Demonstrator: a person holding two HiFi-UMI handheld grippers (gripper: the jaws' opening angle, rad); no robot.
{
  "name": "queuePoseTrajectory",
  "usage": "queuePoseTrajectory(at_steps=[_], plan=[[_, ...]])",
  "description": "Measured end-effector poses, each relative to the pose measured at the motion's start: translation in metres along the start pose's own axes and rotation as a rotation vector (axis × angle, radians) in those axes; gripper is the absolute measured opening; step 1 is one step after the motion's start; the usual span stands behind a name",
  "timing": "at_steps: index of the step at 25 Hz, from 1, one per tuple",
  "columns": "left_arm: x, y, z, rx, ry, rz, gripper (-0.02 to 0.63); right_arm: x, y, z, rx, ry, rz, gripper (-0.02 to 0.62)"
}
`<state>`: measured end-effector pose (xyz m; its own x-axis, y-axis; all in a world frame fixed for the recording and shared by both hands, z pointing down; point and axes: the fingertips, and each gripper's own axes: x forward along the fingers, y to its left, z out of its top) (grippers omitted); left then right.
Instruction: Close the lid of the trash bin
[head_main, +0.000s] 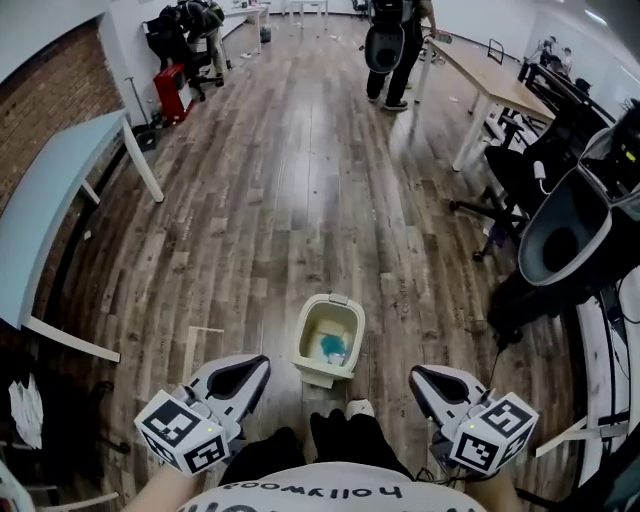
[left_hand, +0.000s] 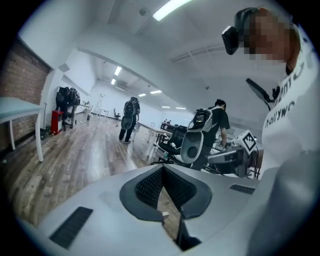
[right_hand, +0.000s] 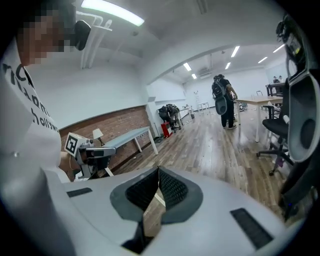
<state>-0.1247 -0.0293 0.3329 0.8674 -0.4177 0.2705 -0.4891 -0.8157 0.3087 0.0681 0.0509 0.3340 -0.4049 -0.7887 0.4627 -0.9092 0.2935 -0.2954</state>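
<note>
Trash bin (head_main: 328, 340) stands upright on the wooden floor (head_main: 300, 200), straight ahead of the person and between the two grippers. It is small and cream-coloured, with a rounded rectangular rim. Its mouth is uncovered, so the pale inside shows from above, with something blue lying at the bottom. A cream flap sits on the bin's side nearest the person; whether that is the lid cannot be told from here.

Bare boards lie all round the bin. Beyond it the floor runs open and wide to a standing person (head_main: 395, 50) far off. A light blue table (head_main: 60, 190) is well off to the bin's left, and a black office chair (head_main: 520, 180) well off to its right, so neither crowds it. The only close thing is the person's own pale shoe (head_main: 358, 408), just on the bin's near side.

The left gripper (head_main: 262, 362) is held low on the bin's near left, apart from it, with its tips angled in toward the bin. The right gripper (head_main: 413, 372) mirrors it on the bin's near right, also apart from it. Each one's marker cube sits at the end farthest from the bin. In the left gripper view the jaws are clenched, tips meeting with nothing held between them. The right gripper view shows the same: jaws pressed together at the tip, empty, with floor visible through the narrow slot behind
</note>
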Motion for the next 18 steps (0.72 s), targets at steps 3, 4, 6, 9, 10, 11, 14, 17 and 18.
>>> queuePoseTrajectory(at_steps=[3, 4, 6, 9, 10, 11, 14, 17, 18], plan=[[0.016, 0.006, -0.043, 0.047, 0.052, 0.061, 0.005, 0.004, -0.023, -0.002, 0.006, 0.038, 0.037, 0.009], [0.022, 0.007, -0.061, 0.032, 0.075, 0.071, 0.006, 0.005, -0.031, -0.005, 0.007, 0.053, 0.044, 0.009], [0.035, 0.007, -0.094, -0.013, 0.121, 0.088, 0.005, 0.004, -0.047, -0.013, 0.020, 0.079, 0.052, 0.009], [0.060, 0.011, -0.145, -0.033, 0.214, 0.113, 0.005, 0.002, -0.067, -0.030, 0.050, 0.116, 0.049, 0.009], [0.069, 0.013, -0.164, -0.033, 0.252, 0.125, 0.005, 0.001, -0.073, -0.036, 0.056, 0.128, 0.044, 0.009], [0.078, 0.017, -0.181, -0.035, 0.291, 0.139, 0.005, 0.000, -0.078, -0.041, 0.059, 0.137, 0.038, 0.009], [0.099, 0.027, -0.221, -0.017, 0.400, 0.164, 0.005, 0.001, -0.091, -0.049, 0.078, 0.148, 0.023, 0.009], [0.108, 0.028, -0.249, 0.014, 0.495, 0.166, 0.005, 0.001, -0.101, -0.057, 0.099, 0.181, 0.025, 0.009], [0.110, 0.029, -0.255, 0.007, 0.511, 0.171, 0.005, 0.000, -0.104, -0.060, 0.101, 0.192, 0.028, 0.009]])
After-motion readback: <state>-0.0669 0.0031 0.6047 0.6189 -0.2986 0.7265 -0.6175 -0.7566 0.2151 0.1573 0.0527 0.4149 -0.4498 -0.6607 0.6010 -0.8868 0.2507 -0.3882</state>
